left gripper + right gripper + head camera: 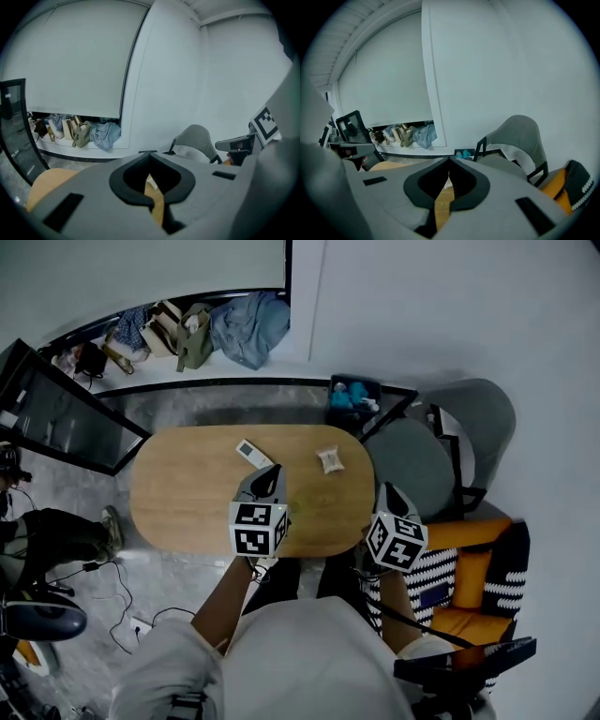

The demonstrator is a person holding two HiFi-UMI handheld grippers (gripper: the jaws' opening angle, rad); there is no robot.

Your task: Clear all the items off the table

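**A:** What is on the table?

**B:** Two things lie on the oval wooden table [187, 493]. A slim white remote [253, 453] sits at a slant toward the far edge, a little left of the middle. A small crumpled pale packet [330, 459] is to its right, also on the far half. The two lie apart, not touching.

**A:** And the left gripper?

**B:** The left gripper [273, 471] is over the middle of the table, with its tips just near of the remote and slightly to the right of it. I can't tell whether it touches the remote. In the left gripper view the jaws meet at the tips with nothing between them — only a sliver of tabletop shows through the slot behind them.

**A:** The right one?

**B:** The right gripper [387, 489] is past the table's right end, between the table and the grey chair [441, 442]. Its jaws are pressed together too, and they are empty.

**A:** What is around the table?

**B:** A black bin [354, 395] with blue things in it stands just beyond the table's far right end. Bags and clothes [202, 329] line the ledge by the far wall. An orange cushion [473, 577] sits near right, beside a black-and-white striped one.
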